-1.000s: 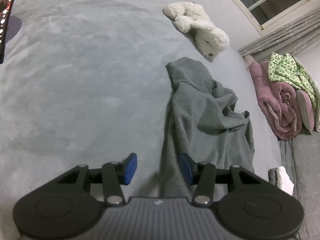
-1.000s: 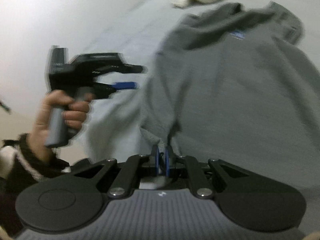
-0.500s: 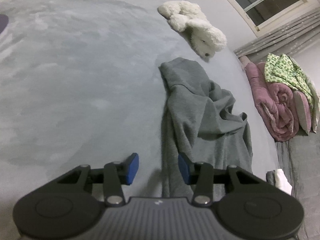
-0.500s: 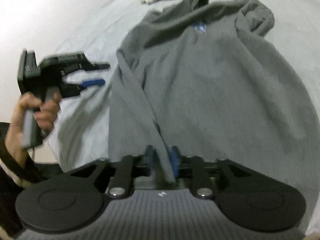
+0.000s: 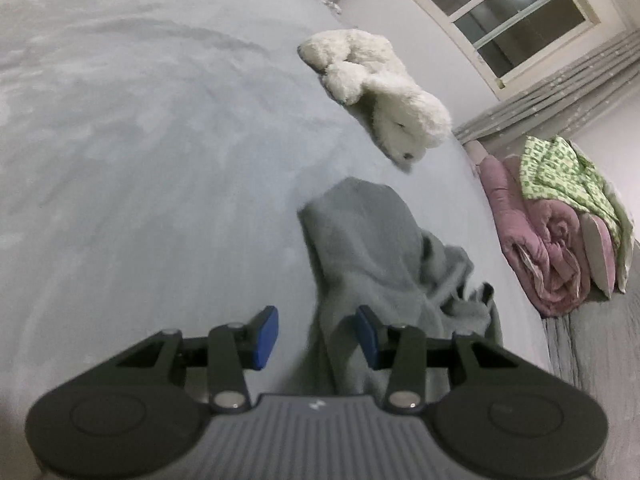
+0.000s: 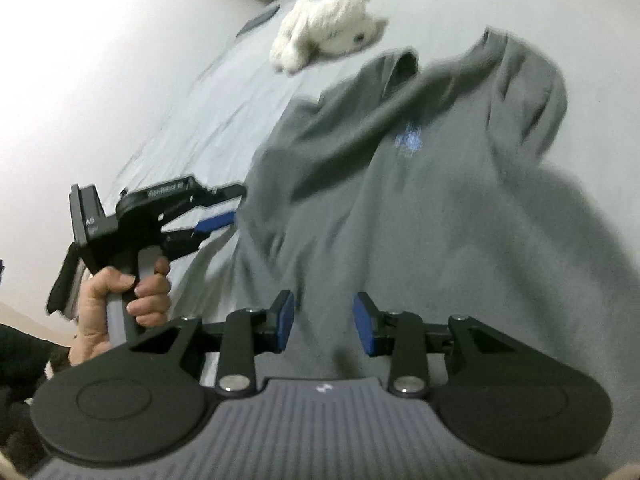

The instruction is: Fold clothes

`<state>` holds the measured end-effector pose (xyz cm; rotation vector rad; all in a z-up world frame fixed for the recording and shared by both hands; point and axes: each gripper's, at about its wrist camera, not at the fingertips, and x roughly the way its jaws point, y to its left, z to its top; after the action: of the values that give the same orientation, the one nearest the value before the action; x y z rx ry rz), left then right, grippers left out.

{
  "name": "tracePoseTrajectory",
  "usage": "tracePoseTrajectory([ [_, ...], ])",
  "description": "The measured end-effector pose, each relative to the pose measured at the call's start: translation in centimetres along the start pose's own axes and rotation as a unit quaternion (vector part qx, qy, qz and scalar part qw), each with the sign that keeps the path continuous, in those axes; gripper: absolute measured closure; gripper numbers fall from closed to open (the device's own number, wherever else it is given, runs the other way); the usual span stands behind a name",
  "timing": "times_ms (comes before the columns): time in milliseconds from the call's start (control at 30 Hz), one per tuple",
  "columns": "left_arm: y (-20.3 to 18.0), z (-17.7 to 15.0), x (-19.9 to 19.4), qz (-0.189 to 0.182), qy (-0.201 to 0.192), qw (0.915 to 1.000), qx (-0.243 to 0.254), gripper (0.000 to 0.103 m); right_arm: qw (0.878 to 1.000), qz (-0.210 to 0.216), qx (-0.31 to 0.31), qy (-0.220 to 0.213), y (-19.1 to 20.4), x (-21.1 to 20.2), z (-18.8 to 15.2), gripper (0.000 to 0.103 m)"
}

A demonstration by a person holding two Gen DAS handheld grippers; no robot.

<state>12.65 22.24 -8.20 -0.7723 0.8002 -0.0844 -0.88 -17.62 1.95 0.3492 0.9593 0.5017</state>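
A grey sweatshirt (image 6: 420, 200) with a small blue chest logo (image 6: 408, 142) lies spread front-up on the grey bed, collar away from me. My right gripper (image 6: 323, 322) is open and empty just above its near hem. In the left wrist view the sweatshirt (image 5: 372, 256) looks bunched and runs away from me. My left gripper (image 5: 316, 334) is open and empty, its right pad (image 5: 366, 336) over the garment's left edge. The left gripper also shows in the right wrist view (image 6: 216, 220), held in a hand beside the sweatshirt's left side.
A white plush toy (image 5: 380, 92) lies on the bed (image 5: 140, 140) beyond the collar; it also shows in the right wrist view (image 6: 324, 24). Rolled pink and green bedding (image 5: 560, 236) sits off the bed's right side under a window (image 5: 508, 16).
My right gripper has opened and let go of the sweatshirt's hem, and the garment has settled flat. My left gripper stayed open and moved in closer to the garment's edge.
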Motion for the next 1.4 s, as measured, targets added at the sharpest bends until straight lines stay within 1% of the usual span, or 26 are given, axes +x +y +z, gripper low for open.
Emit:
tracePoseTrajectory([
  [200,1.1,2.5,2.9,-0.032,-0.009,0.9983,-0.048,0.061,0.999,-0.027,-0.02,-0.038,-2.2,2.0,5.2,0.065],
  [300,1.0,3.6,4.0,-0.038,-0.014,0.9979,-0.05,0.068,0.998,-0.033,-0.013,-0.06,-3.5,4.1,8.4,0.064],
  [400,1.0,4.2,4.9,-0.032,-0.021,0.9986,-0.037,0.09,0.996,-0.037,-0.005,-0.08,-4.9,6.6,11.6,0.064],
  [433,1.0,4.3,5.1,-0.029,-0.023,0.9989,-0.029,0.099,0.996,-0.037,0.0,-0.086,-5.3,7.5,12.6,0.064],
  [533,1.3,4.5,4.7,-0.029,-0.032,0.9989,-0.016,0.1,0.994,-0.038,0.01,-0.102,-6.5,10.4,15.3,0.064],
  [567,1.3,4.5,4.1,-0.025,-0.04,0.9989,-0.003,0.1,0.994,-0.041,0.013,-0.104,-6.9,11.3,16.0,0.064],
  [700,1.1,4.2,1.5,-0.002,-0.067,0.9967,0.045,0.1,0.993,-0.054,0.019,-0.108,-8.2,14.6,17.9,0.064],
  [800,1.1,3.5,-0.4,0.017,-0.076,0.9944,0.071,0.1,0.993,-0.048,0.024,-0.102,-8.8,16.4,18.3,0.064],
  [833,1.1,3.1,-1.1,0.023,-0.078,0.9935,0.08,0.1,0.994,-0.047,0.02,-0.099,-8.8,16.8,18.2,0.066],
  [867,1.1,2.7,-1.8,0.029,-0.079,0.9926,0.088,0.1,0.994,-0.049,0.013,-0.096,-8.7,17.0,18.1,0.085],
  [900,1.1,2.2,-2.3,0.031,-0.075,0.9918,0.099,0.1,0.994,-0.052,0.006,-0.093,-8.6,17.2,17.9,0.096],
  [933,1.1,1.7,-2.9,0.033,-0.072,0.9909,0.109,0.1,0.994,-0.057,-0.002,-0.091,-8.3,17.2,17.7,0.096],
  [1000,1.1,0.6,-3.7,0.036,-0.05,0.9906,0.122,0.1,0.993,-0.066,-0.017,-0.101,-8.0,16.5,17.3,0.097],
  [1100,0.9,-0.8,-3.7,0.034,0.014,0.9877,0.152,0.1,0.99,-0.082,-0.04,-0.108,-7.5,15.3,16.7,0.097],
  [1167,1.0,-1.1,-3.6,0.029,0.044,0.985,0.164,0.1,0.988,-0.098,-0.056,-0.104,-7.1,14.8,16.2,0.099],
  [1233,1.1,-0.9,-4.0,0.033,0.045,0.9837,0.171,0.099,0.985,-0.12,-0.076,-0.095,-6.9,14.7,15.6,0.1],
  [1300,1.5,0.1,-4.5,0.027,0.032,0.9858,0.163,0.088,0.984,-0.127,-0.082,-0.091,-7.0,14.4,15.0,0.101],
  [1333,1.7,0.9,-4.5,0.023,0.025,0.9882,0.149,0.074,0.985,-0.127,-0.081,-0.09,-7.1,14.3,14.9,0.101],
  [1367,1.9,1.7,-4.4,0.019,0.018,0.9905,0.135,0.066,0.985,-0.126,-0.078,-0.089,-7.2,14.4,14.9,0.101],
  [1400,2.0,2.4,-4.2,0.016,0.011,0.9925,0.121,0.065,0.985,-0.125,-0.075,-0.089,-7.3,14.4,14.8,0.101],
])
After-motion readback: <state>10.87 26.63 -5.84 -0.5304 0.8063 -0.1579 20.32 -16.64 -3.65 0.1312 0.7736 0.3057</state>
